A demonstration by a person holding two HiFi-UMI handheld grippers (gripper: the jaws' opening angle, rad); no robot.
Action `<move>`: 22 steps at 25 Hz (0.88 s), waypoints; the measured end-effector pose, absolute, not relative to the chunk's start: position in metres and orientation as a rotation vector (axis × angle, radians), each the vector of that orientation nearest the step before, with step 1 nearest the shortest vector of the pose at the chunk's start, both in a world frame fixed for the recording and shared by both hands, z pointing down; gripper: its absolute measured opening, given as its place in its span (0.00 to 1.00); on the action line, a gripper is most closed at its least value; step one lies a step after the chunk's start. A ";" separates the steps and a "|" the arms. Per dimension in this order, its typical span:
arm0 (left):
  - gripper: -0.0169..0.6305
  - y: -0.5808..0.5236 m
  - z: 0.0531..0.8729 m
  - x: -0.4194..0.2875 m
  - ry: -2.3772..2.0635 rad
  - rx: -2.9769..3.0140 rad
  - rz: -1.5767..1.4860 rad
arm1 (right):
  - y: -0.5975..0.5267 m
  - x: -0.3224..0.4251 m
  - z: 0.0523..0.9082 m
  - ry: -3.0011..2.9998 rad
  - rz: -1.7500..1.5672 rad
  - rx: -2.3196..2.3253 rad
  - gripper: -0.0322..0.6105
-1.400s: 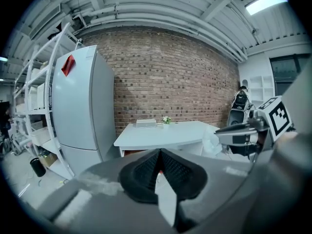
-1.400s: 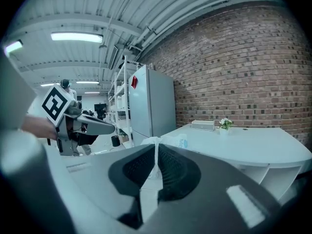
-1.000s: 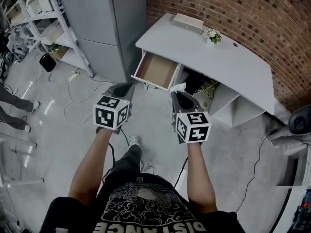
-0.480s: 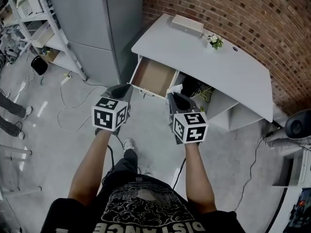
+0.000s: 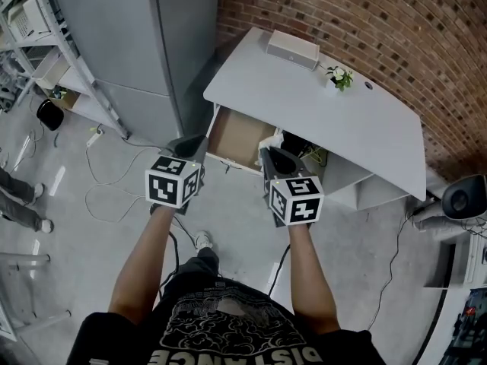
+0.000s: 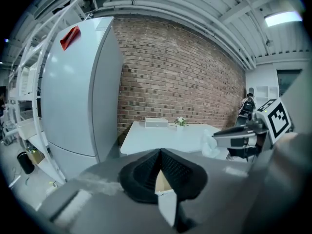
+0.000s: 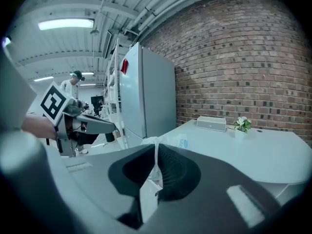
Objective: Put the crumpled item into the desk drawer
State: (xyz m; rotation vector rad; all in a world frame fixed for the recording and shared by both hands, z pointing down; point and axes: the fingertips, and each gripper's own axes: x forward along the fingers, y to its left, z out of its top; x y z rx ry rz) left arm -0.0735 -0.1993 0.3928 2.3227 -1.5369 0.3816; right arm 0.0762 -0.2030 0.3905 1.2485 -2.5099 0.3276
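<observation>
Brick wall (image 5: 365, 21) runs behind a white desk (image 5: 327, 112) at one o'clock in the head view, with a tall grey cabinet (image 5: 144, 36) at eleven o'clock. On the desk's far edge sit a pale flat box (image 5: 292, 49) and a small potted plant (image 5: 339, 77). The desk drawer (image 5: 236, 135) stands pulled out at twelve o'clock, its brown inside bare. A person holds both tools out over the grey floor (image 5: 91, 226) in front of it. The right hand-held gripper (image 7: 156, 150) is clamped on the crumpled item (image 7: 152, 141), a wad of pale thin plastic sticking up past its tips, near the drawer's front right corner. The left hand-held gripper (image 6: 160, 155) has its jaws closed tip to tip, holding nothing, near the drawer's front left corner.
</observation>
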 end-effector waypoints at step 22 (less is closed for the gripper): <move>0.03 -0.291 0.426 -0.135 -1.428 2.295 0.370 | -0.289 0.011 0.421 -2.395 0.394 1.242 0.08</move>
